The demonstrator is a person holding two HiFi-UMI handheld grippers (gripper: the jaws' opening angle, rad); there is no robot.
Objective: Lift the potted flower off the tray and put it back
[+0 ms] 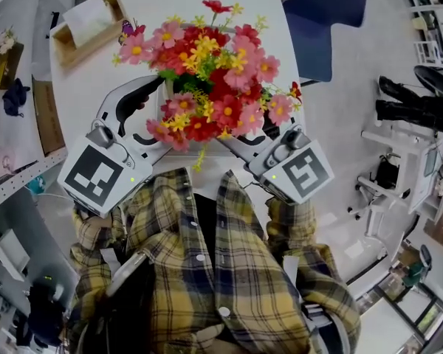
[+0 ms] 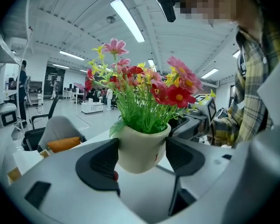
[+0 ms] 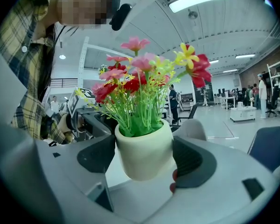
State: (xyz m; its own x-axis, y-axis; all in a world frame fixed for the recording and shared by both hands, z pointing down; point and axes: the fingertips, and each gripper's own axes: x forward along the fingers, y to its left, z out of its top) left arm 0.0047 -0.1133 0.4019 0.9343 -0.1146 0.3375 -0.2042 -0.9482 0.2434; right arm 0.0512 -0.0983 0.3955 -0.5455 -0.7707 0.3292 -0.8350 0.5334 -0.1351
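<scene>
A cream pot (image 2: 141,148) of red, pink and yellow flowers (image 1: 207,72) hangs a little above the white table, slightly tilted, its rounded bottom showing. My left gripper (image 2: 142,157) is shut on it, a black pad (image 2: 100,160) against each side. From the opposite side my right gripper (image 3: 143,157) is shut on the same pot (image 3: 143,155), with pads (image 3: 192,161) pressed at its flanks. In the head view the left gripper (image 1: 162,116) and right gripper (image 1: 262,124) flank the bouquet, which hides the pot. A white tray edge (image 1: 162,98) peeks out under the blooms.
A wooden box (image 1: 88,22) holding white paper sits at the table's back left. A blue chair (image 1: 326,13) stands beyond the white table (image 1: 81,94) at the back right. My plaid shirt (image 1: 207,271) fills the near side.
</scene>
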